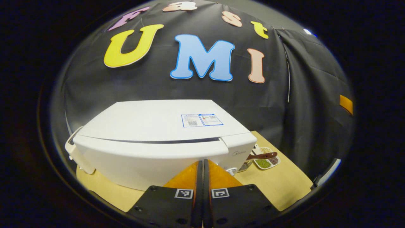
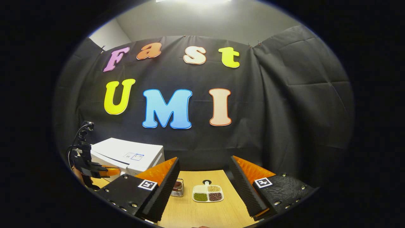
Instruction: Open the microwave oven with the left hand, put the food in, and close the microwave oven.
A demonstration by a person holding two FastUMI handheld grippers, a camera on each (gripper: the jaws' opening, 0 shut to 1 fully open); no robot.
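Left gripper view: the left gripper (image 1: pixel 202 164) has its two fingers pressed together with nothing between them. The white microwave oven (image 1: pixel 158 139) stands directly ahead of the fingertips, which lie against or just short of its front at the right part; contact cannot be confirmed. A dark seam runs along the top of its door. A blue-and-white label (image 1: pixel 202 120) sits on its top, above and slightly right of the fingers; the print is too small to read. A faint brand mark on the right front panel is not legible. Right of the fingers, on the wooden table (image 1: pixel 284 183), lies a divided food tray (image 1: pixel 265 158) with a brown utensil across it, partly hidden behind the oven's corner.

Right gripper view: the right gripper (image 2: pixel 204 172) has its fingers spread wide, holding nothing. The food tray lies between and beyond them on the table, with four compartments of grains. A small dark container (image 2: pixel 178 187) stands just beside the left finger, partly hidden. The microwave sits far left, the left gripper before it.
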